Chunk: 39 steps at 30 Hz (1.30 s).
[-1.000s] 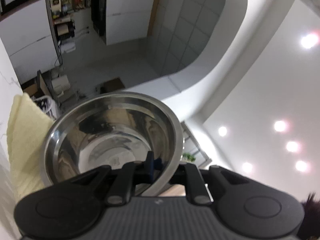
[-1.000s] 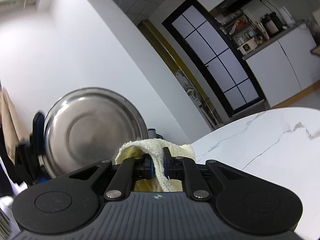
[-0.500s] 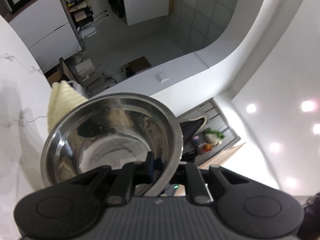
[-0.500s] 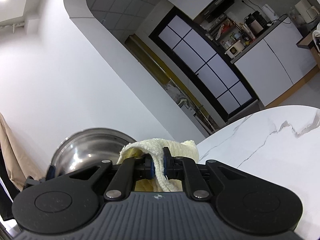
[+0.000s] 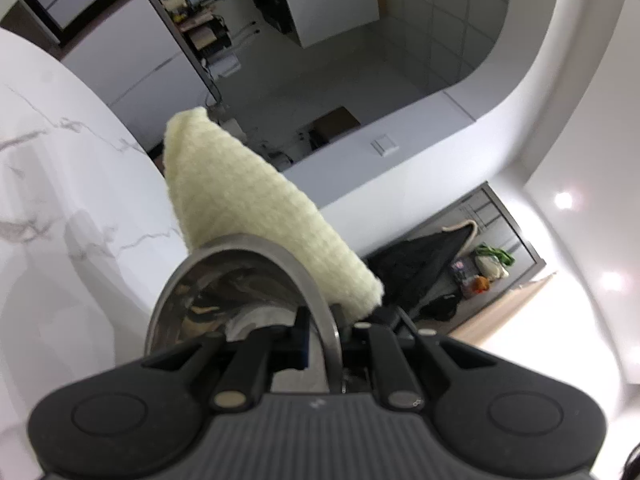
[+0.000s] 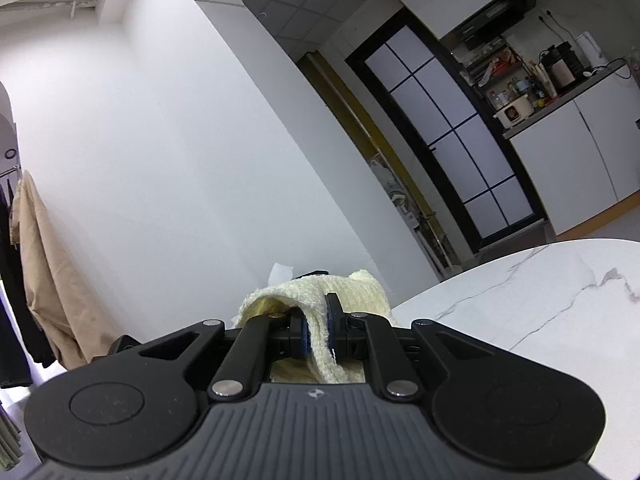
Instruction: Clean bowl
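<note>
Gripping the steel bowl [image 5: 240, 276] rim at lower centre, left claw [image 5: 324, 344] clamped, right claw [image 6: 318, 336] pinching yellow cloth [image 6: 360, 292], white marble table [image 6: 540, 300] lower right, kitchen cabinets [image 6: 580, 160] far right.

Steel bowl [image 5: 240, 280], shiny, is held on edge by its rim, hollow facing left in the left wrist view, raised off the marble surface [image 5: 60, 200]. Pale yellow waffle-weave cloth [image 5: 248, 208] is draped against the bowl's outer side, folded, clamped elsewhere.
</note>
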{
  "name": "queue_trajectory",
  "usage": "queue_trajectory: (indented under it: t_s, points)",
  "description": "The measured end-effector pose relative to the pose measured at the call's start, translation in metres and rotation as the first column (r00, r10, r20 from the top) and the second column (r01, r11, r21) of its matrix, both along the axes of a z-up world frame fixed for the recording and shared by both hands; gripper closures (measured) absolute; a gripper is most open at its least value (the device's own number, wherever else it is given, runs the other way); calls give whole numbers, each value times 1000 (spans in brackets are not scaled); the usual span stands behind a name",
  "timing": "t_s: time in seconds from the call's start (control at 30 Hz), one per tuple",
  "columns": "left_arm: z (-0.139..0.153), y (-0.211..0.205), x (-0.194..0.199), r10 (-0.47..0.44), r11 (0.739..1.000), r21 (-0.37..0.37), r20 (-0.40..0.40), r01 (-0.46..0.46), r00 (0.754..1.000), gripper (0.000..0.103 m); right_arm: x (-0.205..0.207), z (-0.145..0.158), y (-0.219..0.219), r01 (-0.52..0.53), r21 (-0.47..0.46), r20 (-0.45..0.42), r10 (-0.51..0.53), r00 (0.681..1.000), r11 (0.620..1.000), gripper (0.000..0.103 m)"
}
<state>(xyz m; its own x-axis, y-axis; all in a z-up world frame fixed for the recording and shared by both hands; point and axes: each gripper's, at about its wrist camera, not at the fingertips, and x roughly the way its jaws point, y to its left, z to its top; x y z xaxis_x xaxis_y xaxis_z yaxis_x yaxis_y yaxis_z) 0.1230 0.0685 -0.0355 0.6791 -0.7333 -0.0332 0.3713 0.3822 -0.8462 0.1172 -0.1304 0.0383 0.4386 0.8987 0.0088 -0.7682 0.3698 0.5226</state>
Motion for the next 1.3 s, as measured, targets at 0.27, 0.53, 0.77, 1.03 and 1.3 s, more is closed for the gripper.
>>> queue_trajectory:
  t_s: [0.27, 0.53, 0.77, 1.03, 1.3]
  points:
    - [7, 8, -12, 77, 997, 24, 4, -77, 997, 93, 2, 2, -3, -12, 21, -2, 12, 1000, 1000, 92]
    - [17, 17, -8, 204, 978, -35, -3, -204, 979, 95, -2, 2, 3, -40, -6, 5, 40, 999, 999, 92]
    - [20, 27, -12, 254, 963, -97, 13, -251, 967, 96, -9, 4, 17, -96, -79, 22, 98, 995, 992, 92]
    - [24, 24, -11, 224, 968, -125, 40, -218, 974, 94, -15, 2, 23, -81, -174, 21, 86, 996, 982, 92]
    - [22, 15, -9, 117, 974, -206, 88, -97, 989, 93, -6, -7, 8, 37, -156, -47, -45, 998, 987, 92]
